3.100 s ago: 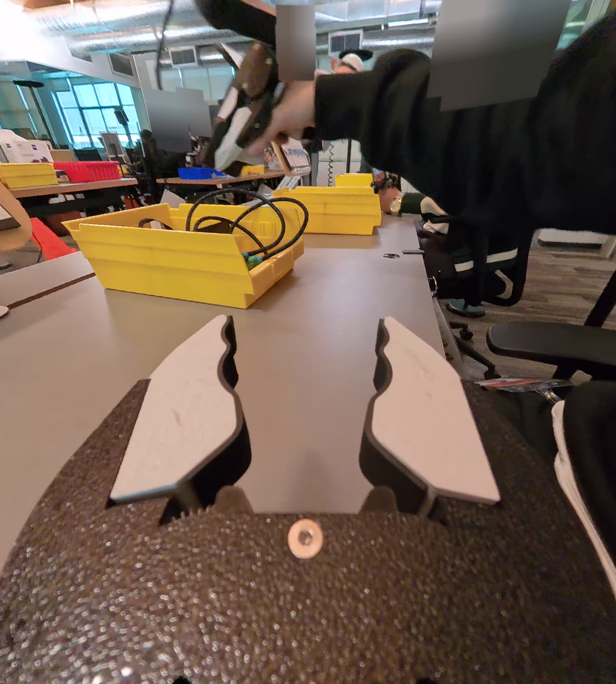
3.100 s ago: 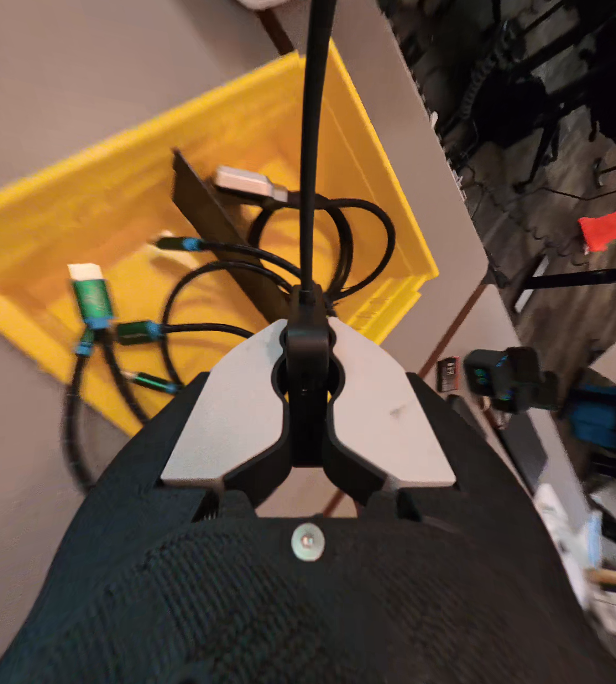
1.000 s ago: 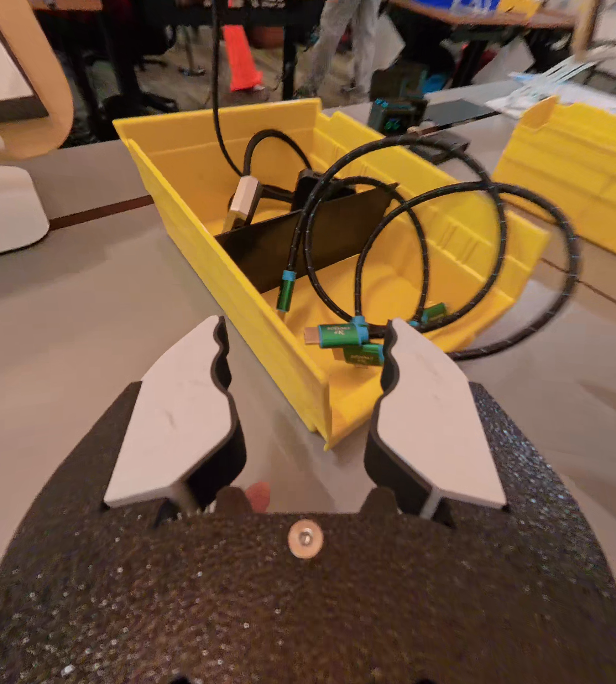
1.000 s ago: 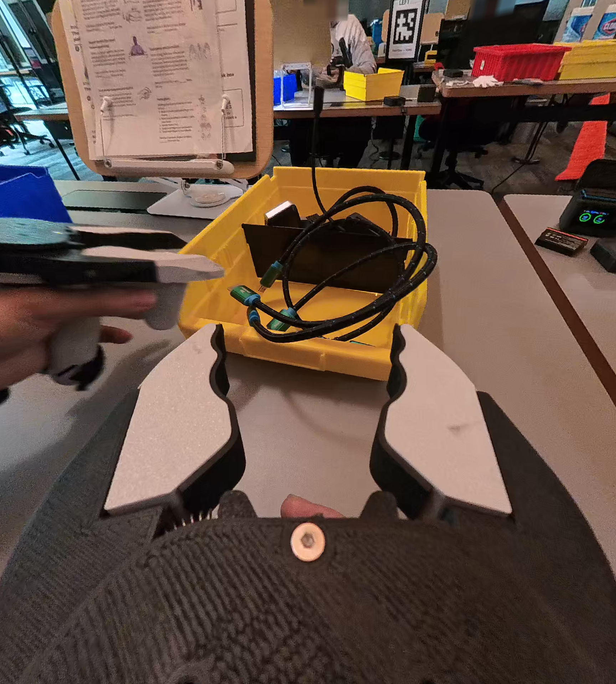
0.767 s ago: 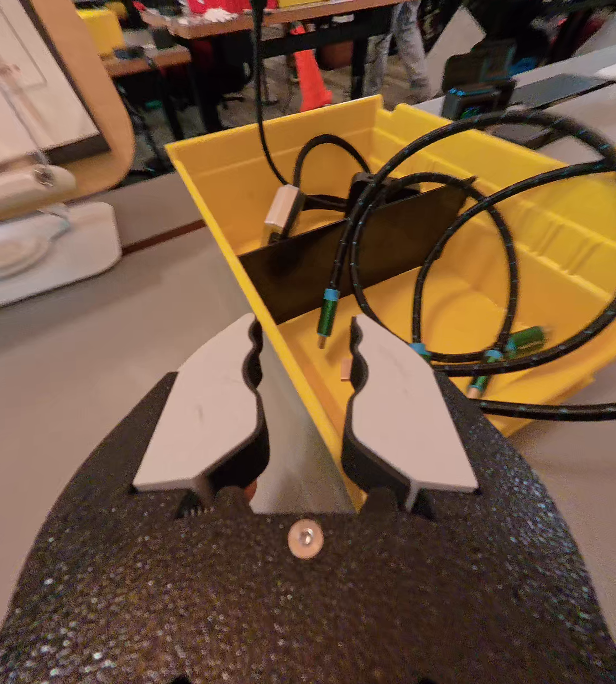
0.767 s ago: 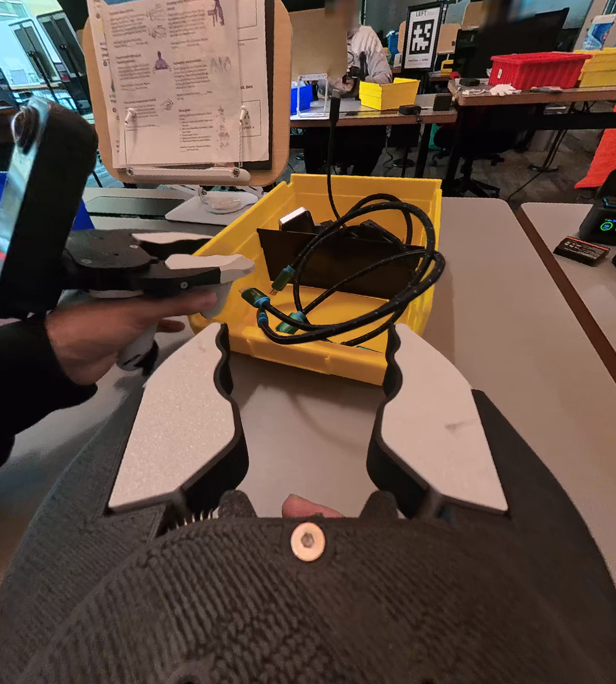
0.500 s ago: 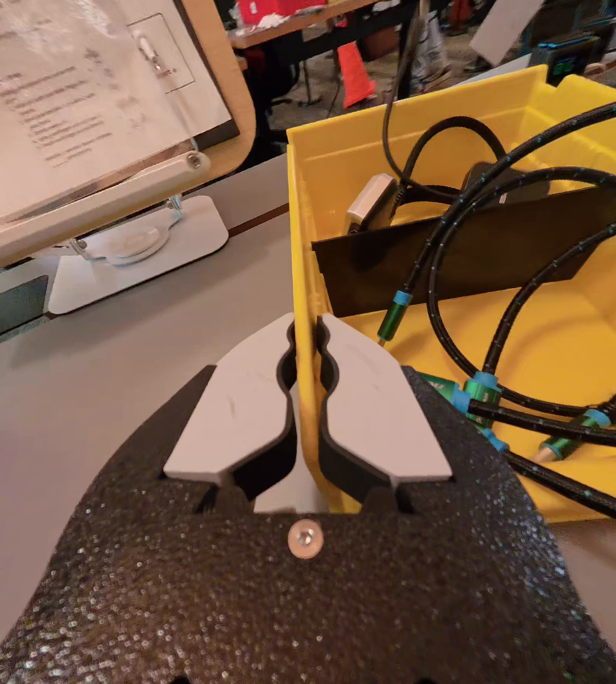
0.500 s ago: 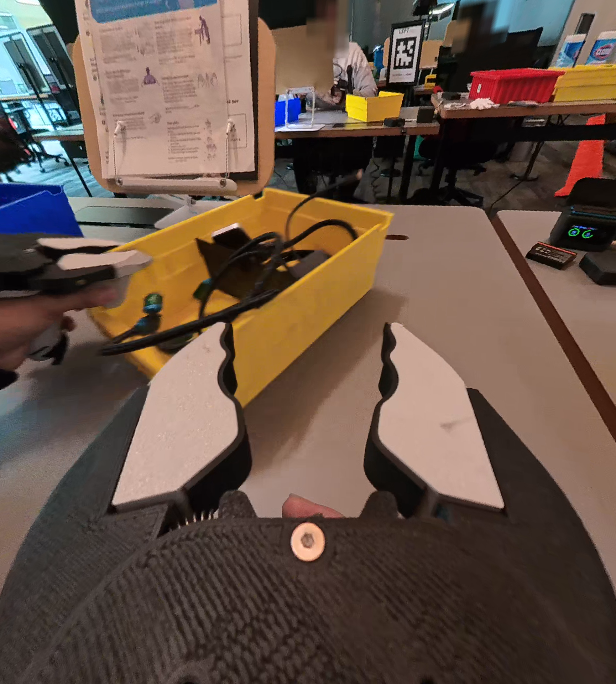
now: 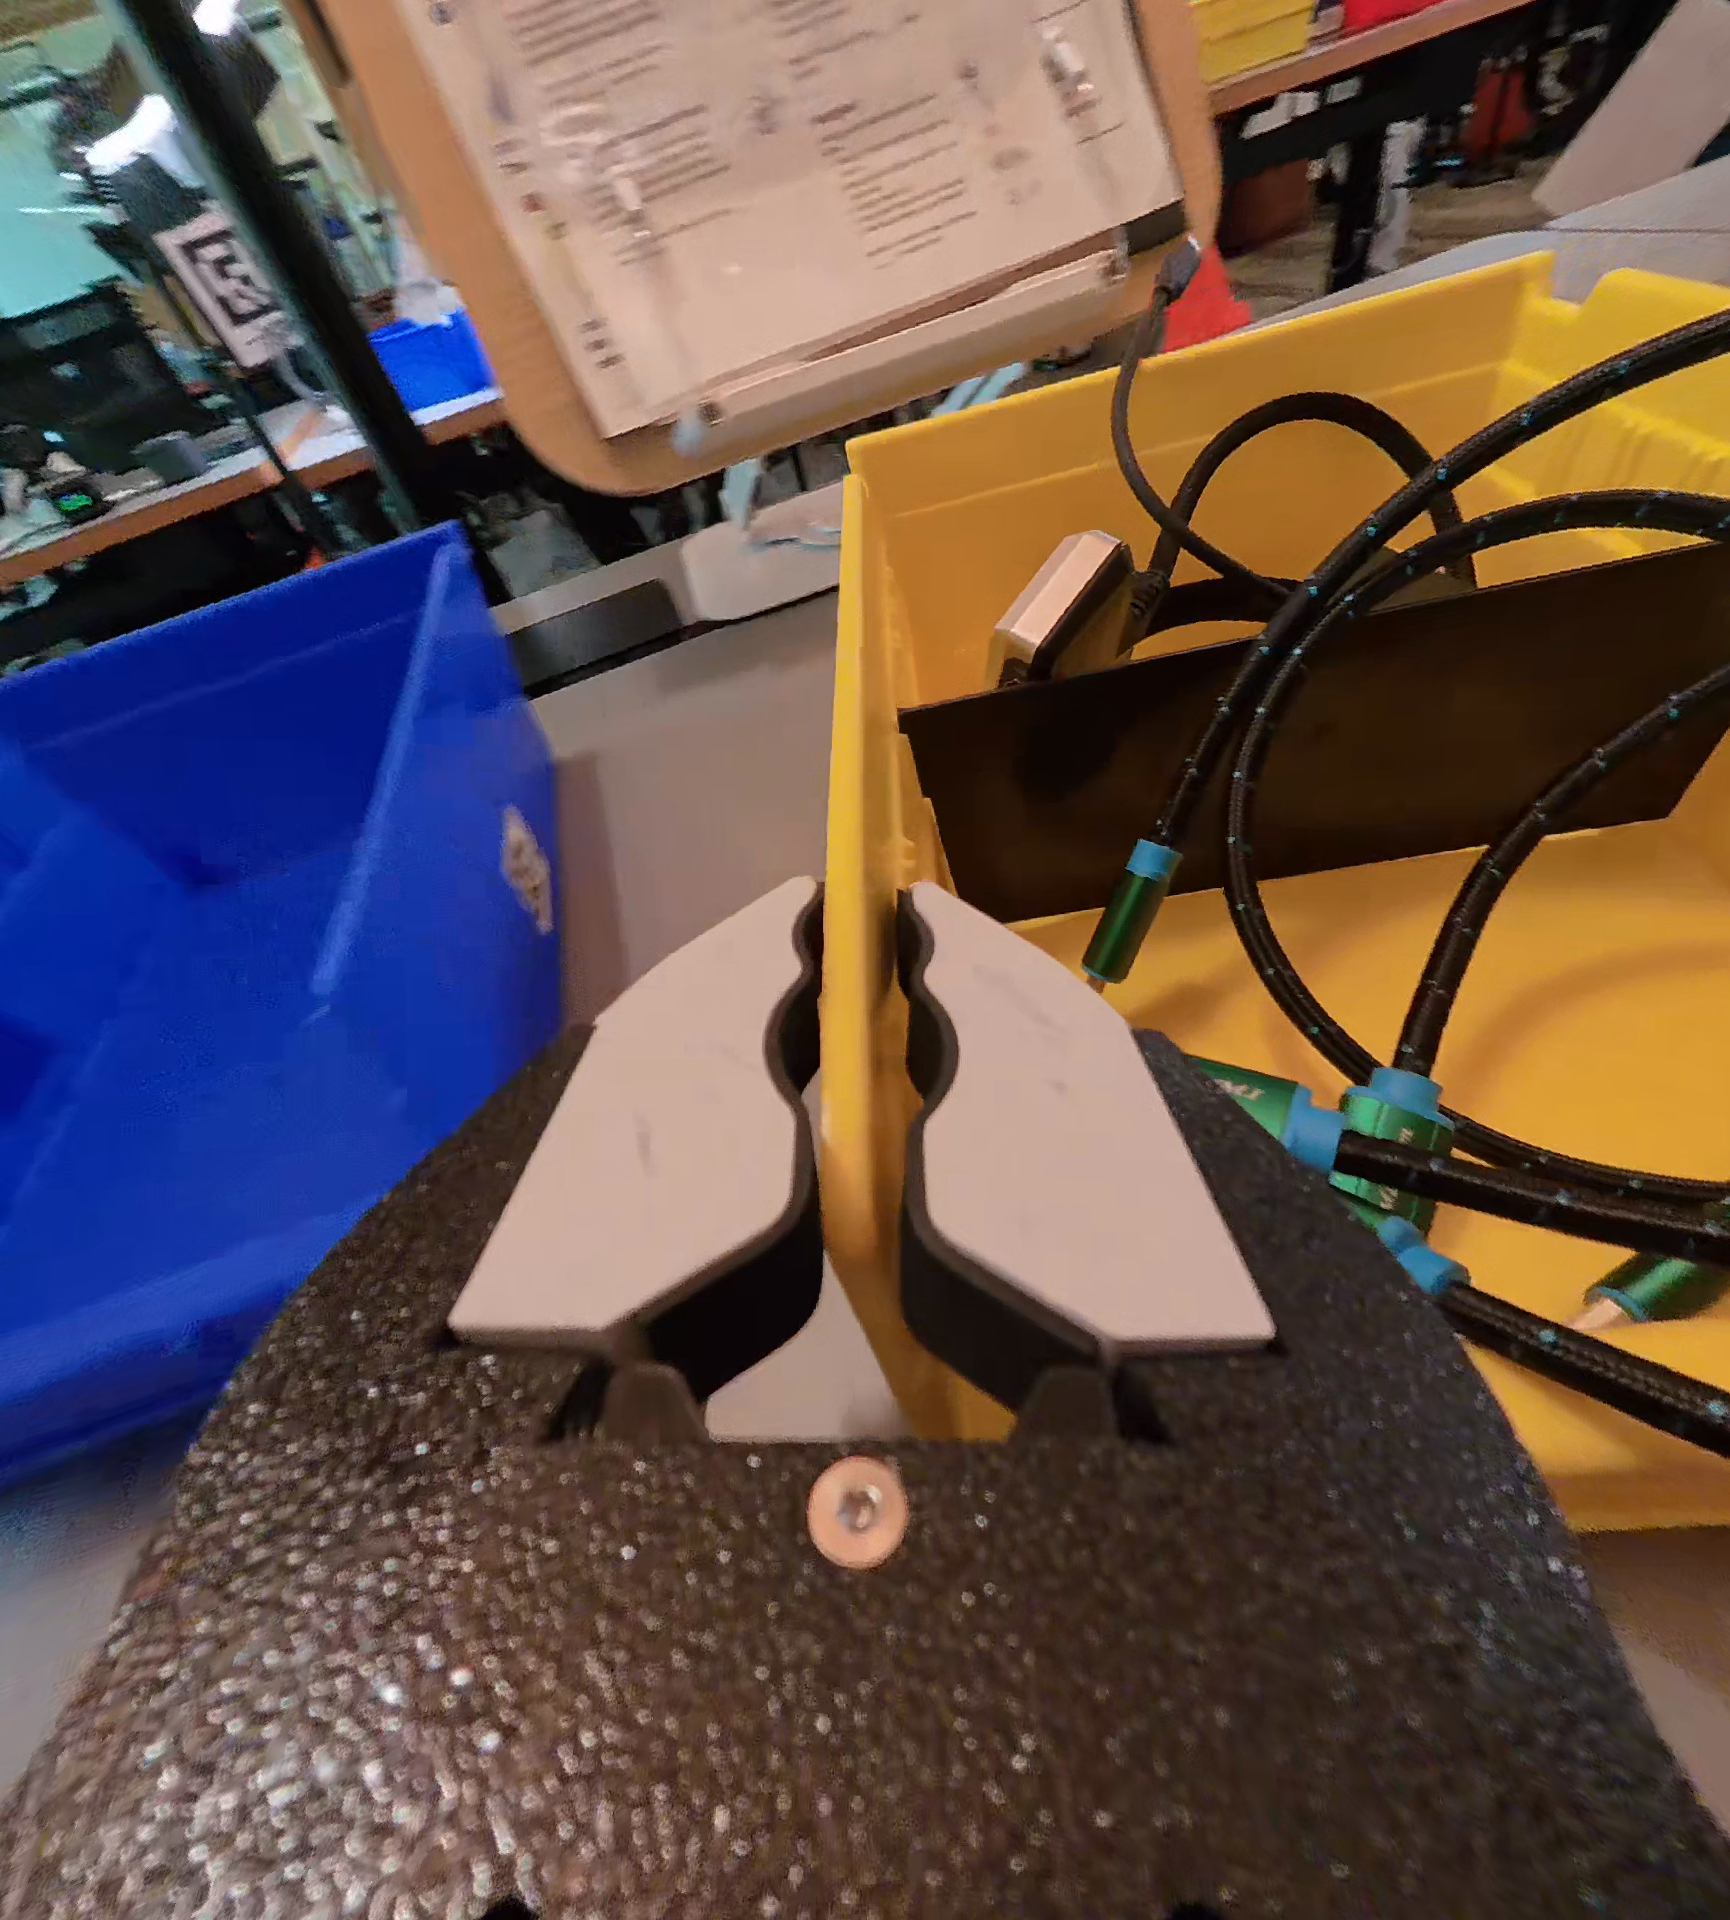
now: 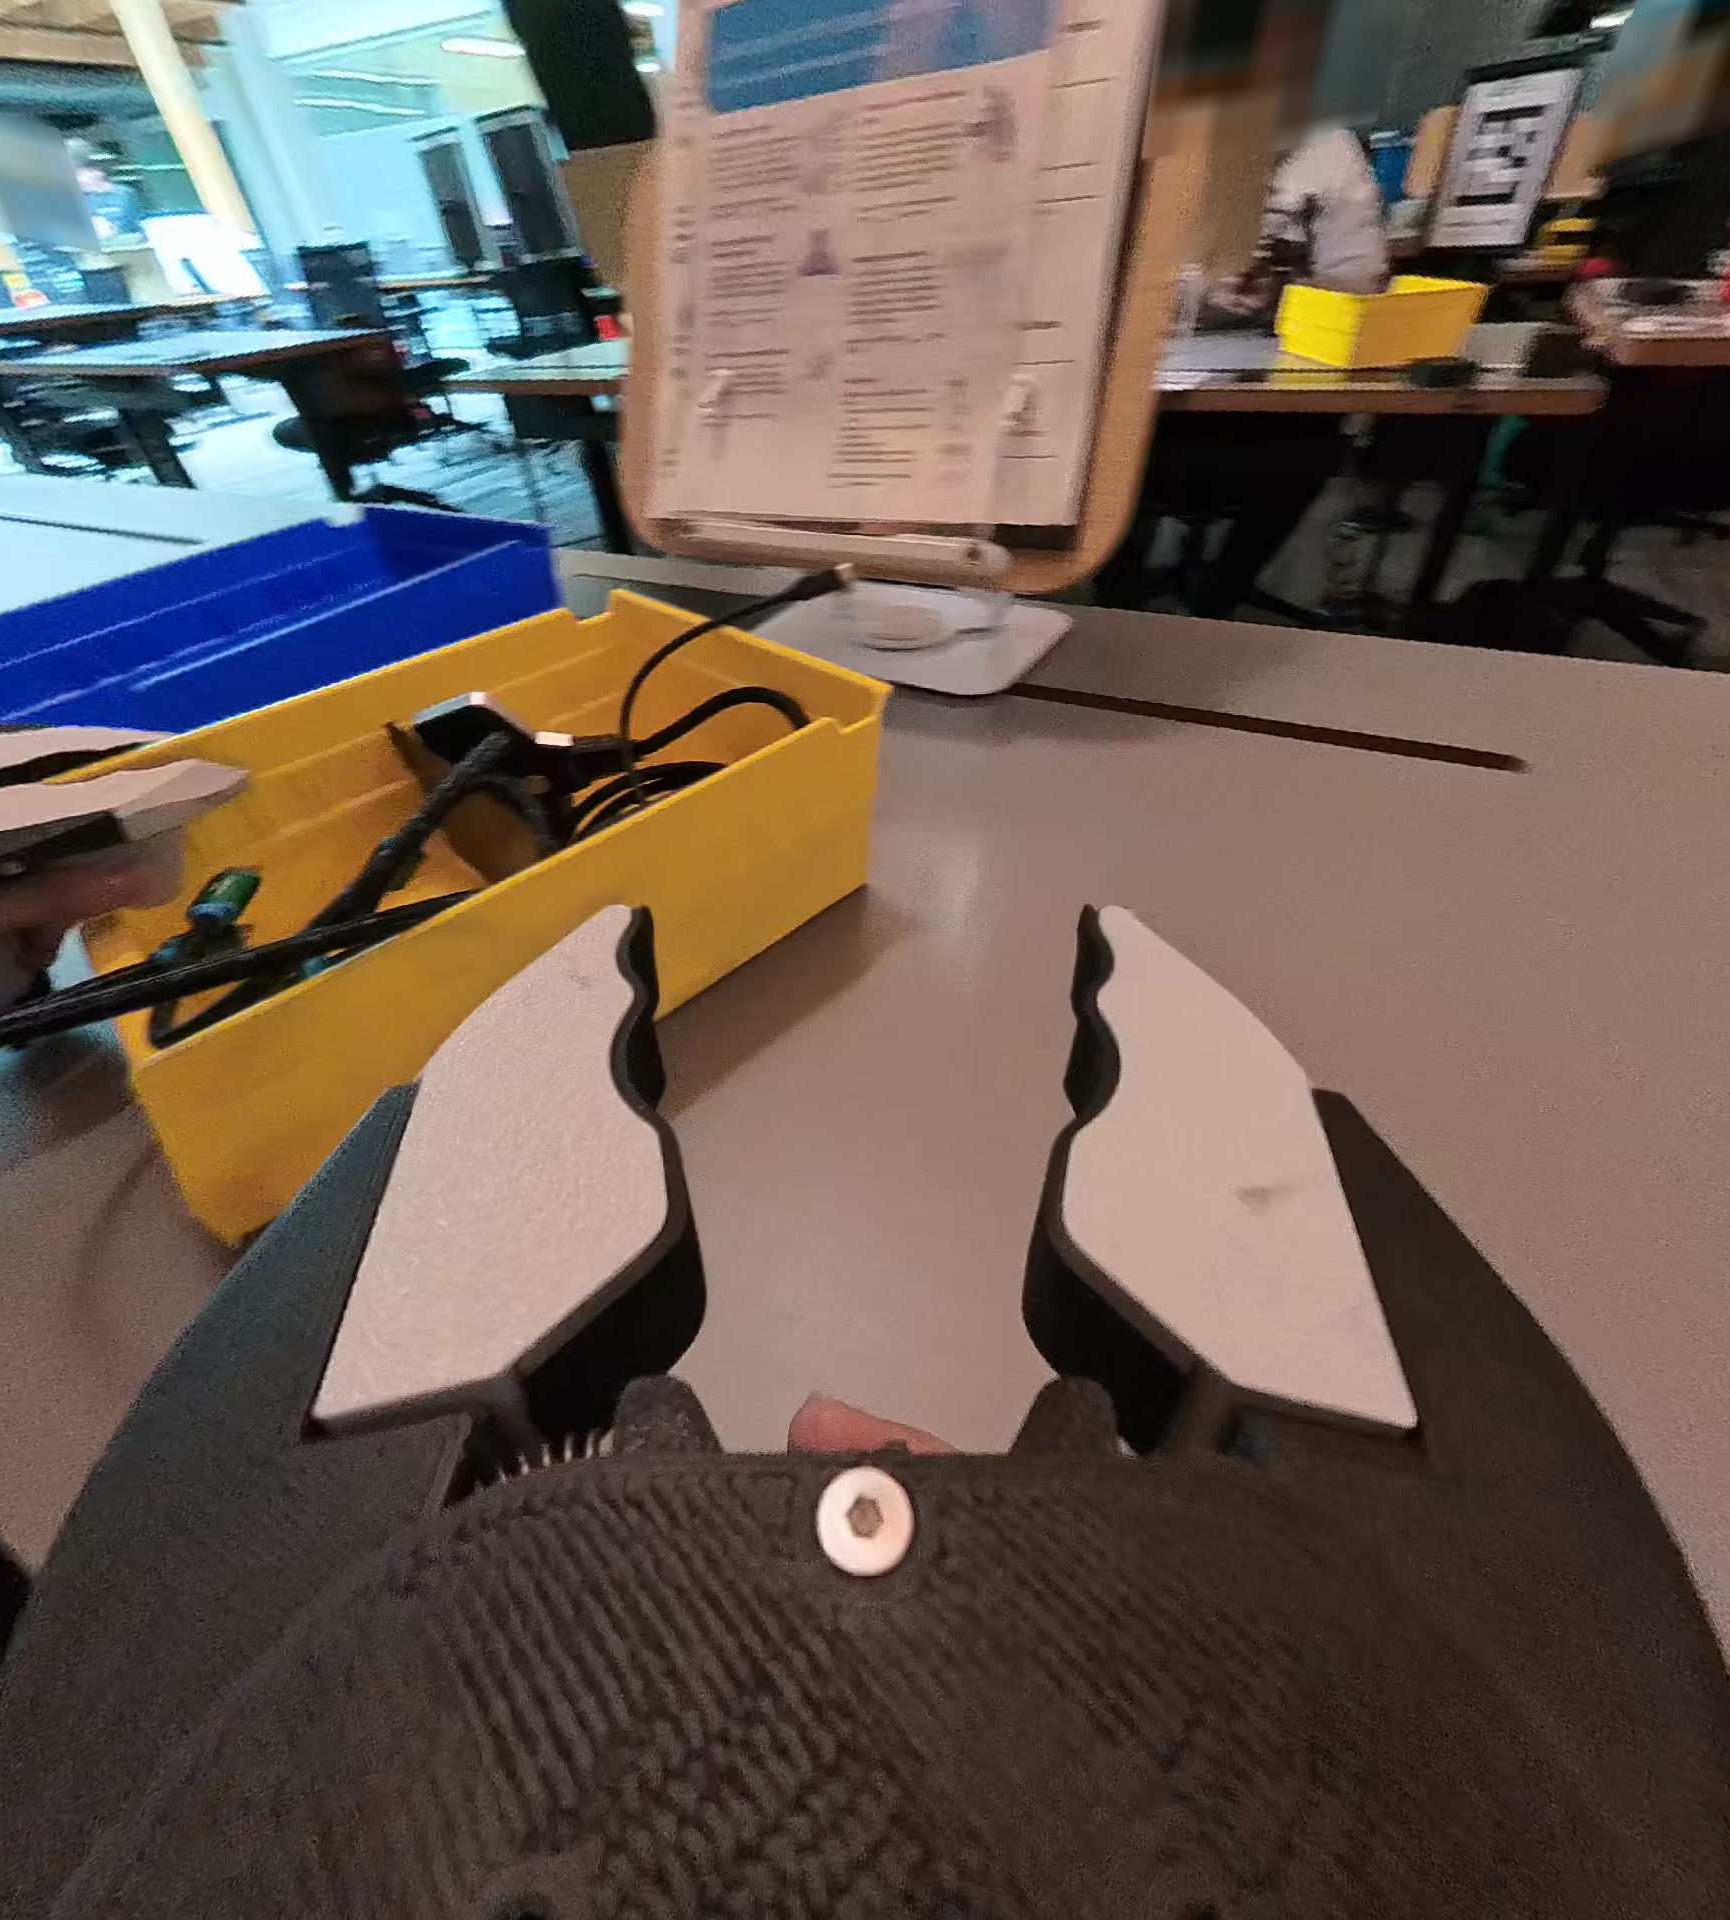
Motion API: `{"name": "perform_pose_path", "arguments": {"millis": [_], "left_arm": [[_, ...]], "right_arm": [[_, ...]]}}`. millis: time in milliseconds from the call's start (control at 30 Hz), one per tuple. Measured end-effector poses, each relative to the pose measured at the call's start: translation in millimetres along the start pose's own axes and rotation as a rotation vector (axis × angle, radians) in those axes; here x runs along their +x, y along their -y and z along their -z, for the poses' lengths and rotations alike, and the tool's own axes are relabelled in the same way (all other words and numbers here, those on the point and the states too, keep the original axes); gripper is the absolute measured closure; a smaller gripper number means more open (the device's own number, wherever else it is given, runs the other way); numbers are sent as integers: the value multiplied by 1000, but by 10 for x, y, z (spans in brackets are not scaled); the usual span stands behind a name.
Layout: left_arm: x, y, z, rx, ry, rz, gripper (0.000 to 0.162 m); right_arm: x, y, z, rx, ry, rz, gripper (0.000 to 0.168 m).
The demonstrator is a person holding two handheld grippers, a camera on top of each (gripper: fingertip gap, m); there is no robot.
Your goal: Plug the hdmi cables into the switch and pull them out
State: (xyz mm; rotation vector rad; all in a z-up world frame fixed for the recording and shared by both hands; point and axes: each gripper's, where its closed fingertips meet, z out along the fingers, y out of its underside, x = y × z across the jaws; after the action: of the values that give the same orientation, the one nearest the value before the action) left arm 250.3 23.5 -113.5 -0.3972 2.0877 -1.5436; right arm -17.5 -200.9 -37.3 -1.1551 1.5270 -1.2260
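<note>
A grey worktop (image 10: 1256,883) carries a yellow bin (image 10: 767,831) holding black braided hdmi cables (image 9: 1526,1216) and the switch (image 9: 1058,613). The left tool (image 9: 861,966) is clamped on the bin's side wall. The right tool (image 10: 861,966) hovers spread wide, empty, beside the bin; a blue bin (image 9: 217,935) sits nearby.

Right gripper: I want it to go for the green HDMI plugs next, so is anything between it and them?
Yes. The right gripper hangs open over bare table, and the near long wall of the yellow bin stands between it and the green plugs. The left gripper is clamped on the bin's side wall.
</note>
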Motion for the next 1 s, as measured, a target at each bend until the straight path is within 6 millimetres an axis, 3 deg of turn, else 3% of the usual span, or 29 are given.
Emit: {"name": "perform_pose_path", "arguments": {"millis": [100, 200, 300, 367, 567, 633, 767, 900, 933, 1000], "left_arm": [[-201, -88, 168, 22, 39, 39, 152], [-251, -121, 233, 13, 44, 82, 155], [-257, -122, 237, 13, 52, 78, 155], [-263, -126, 233, 11, 39, 99, 155], [-265, -128, 233, 11, 35, 102, 155], [-253, -127, 233, 13, 18, 109, 154], [-234, -126, 234, 15, -13, 124, 153], [-226, -125, 235, 16, -24, 128, 152], [-221, -123, 235, 16, -31, 131, 152], [-208, -121, 238, 19, -55, 143, 151]], "right_arm": [[-524, -14, -215, -24, 116, 24, 88], [-1156, 35, -450, -54, 279, 18, 85], [-1564, 186, -769, -112, 321, 99, 78], [-1767, 418, -1017, -130, 318, 138, 64], [-2564, 1135, -1864, -116, 485, -10, 62], [-2685, 1210, -2223, -155, 483, -101, 62], [-2850, 1083, -2876, -332, 450, -274, 64], [-2972, 737, -3408, -488, 345, -293, 75], [-2931, 640, -3528, -511, 283, -268, 76], [-2661, 487, -3776, -523, 73, -251, 74]]}}
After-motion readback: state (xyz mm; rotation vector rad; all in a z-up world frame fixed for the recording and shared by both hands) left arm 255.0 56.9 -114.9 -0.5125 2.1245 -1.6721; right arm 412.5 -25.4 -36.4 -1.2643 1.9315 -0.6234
